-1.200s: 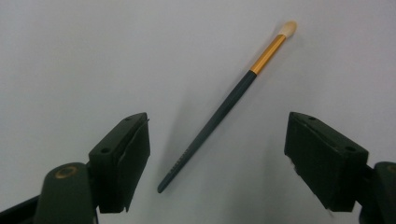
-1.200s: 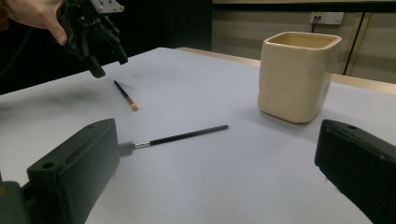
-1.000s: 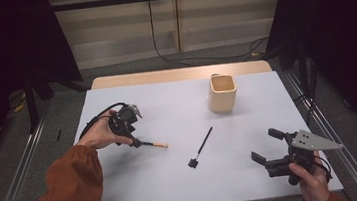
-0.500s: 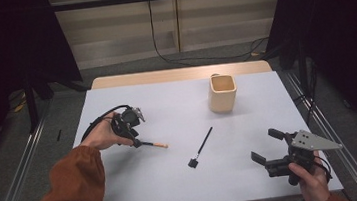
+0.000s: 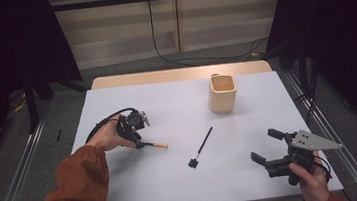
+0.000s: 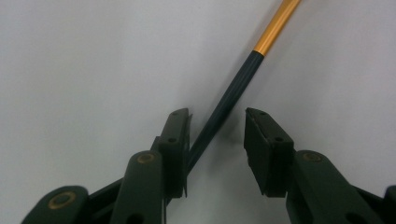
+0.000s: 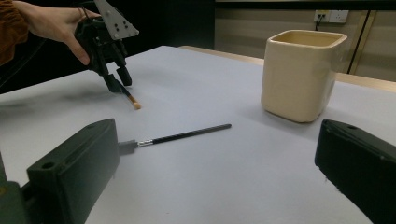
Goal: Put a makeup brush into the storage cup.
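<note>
A slim brush [image 5: 155, 145] with a dark handle, gold band and pale tip lies on the white table [image 5: 175, 181] at the left. My left gripper [image 5: 138, 144] points down over its handle [image 6: 233, 91]. The jaws have just been closing and stand either side of the handle. One pad [image 6: 180, 140] touches it and the other stands apart, so the grip is open. My right gripper [image 5: 265, 144] hovers open near the front right corner with nothing between its jaws. In the right gripper view, the left gripper [image 7: 116, 79] stands over the brush [image 7: 128, 97].
A black brush with a small flat head [image 5: 201, 146] lies mid-table, also seen as a thin black stick [image 7: 187, 135]. A cream square cup [image 5: 222, 93] stands upright at the back right, close ahead in the right gripper view [image 7: 301, 74].
The left gripper's jaws have drawn in around the brush handle, and the left hand has shifted only slightly. The right gripper has stayed where it was.
</note>
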A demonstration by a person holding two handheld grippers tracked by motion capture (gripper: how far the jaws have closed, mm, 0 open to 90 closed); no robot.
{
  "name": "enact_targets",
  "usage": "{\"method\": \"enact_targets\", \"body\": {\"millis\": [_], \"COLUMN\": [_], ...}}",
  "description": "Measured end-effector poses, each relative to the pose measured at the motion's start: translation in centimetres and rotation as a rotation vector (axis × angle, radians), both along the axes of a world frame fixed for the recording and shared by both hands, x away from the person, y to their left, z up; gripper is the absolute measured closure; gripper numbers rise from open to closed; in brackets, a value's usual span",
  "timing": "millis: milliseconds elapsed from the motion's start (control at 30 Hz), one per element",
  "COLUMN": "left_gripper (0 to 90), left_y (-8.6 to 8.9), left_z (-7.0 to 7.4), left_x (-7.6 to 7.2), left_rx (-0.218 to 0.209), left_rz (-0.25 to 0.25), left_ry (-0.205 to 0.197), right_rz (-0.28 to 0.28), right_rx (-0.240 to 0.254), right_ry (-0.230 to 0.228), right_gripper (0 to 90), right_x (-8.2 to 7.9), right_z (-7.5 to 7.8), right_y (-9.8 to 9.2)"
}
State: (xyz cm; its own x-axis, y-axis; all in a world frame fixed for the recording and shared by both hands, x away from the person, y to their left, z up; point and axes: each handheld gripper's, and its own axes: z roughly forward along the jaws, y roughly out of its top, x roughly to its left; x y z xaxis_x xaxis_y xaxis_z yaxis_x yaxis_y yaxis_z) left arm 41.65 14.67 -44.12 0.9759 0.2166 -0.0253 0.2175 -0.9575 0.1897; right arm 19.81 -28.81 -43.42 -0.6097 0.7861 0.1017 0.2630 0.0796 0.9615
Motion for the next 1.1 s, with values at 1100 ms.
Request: {"method": "enact_targets", "body": {"millis": [1100], "left_gripper": [83.7], "left_y": [0.28], "left_z": [-0.28], "left_x": [-0.05], "left_rx": [-0.066], "left_rz": [0.107], "left_ry": [0.066], "right_rz": [-0.001], "right_rx": [-0.006], "right_ry": [0.005], "right_gripper": [0.0], "right_x": [0.00], "right_z": [-0.05], "right_y": [0.08]}}
